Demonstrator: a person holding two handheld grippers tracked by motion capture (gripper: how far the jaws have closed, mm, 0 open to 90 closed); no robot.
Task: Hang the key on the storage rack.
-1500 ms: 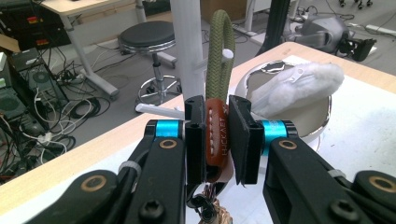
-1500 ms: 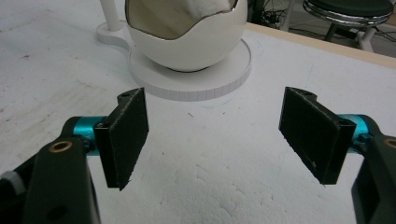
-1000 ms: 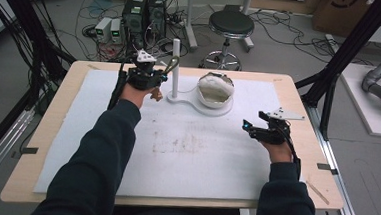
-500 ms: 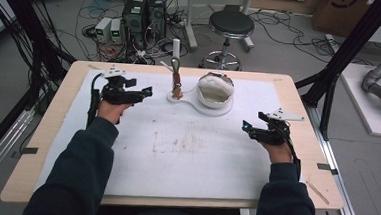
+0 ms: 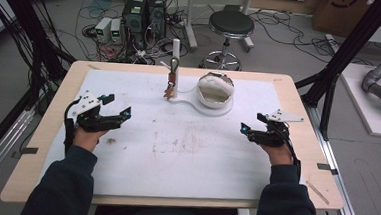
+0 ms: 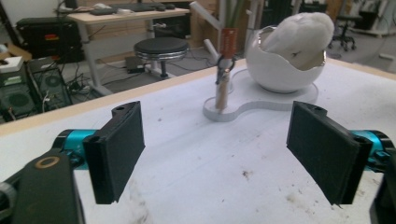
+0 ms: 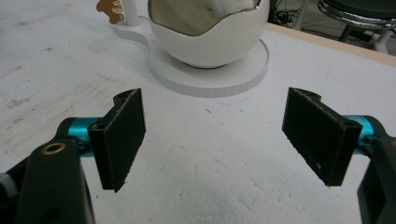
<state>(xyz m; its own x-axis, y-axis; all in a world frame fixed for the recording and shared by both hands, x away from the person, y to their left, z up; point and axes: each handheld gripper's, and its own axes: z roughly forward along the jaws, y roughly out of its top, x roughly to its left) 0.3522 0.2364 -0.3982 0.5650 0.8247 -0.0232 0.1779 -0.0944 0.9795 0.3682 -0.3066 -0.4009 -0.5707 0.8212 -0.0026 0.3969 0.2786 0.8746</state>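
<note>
Both hand-held grippers empty with jaws spread wide: left near the worktop's left edge, right near the right edge, well clear of everything, likely a neutral park. Keys hang on the post beside the bowl, mid-back edge on the white stand.
</note>
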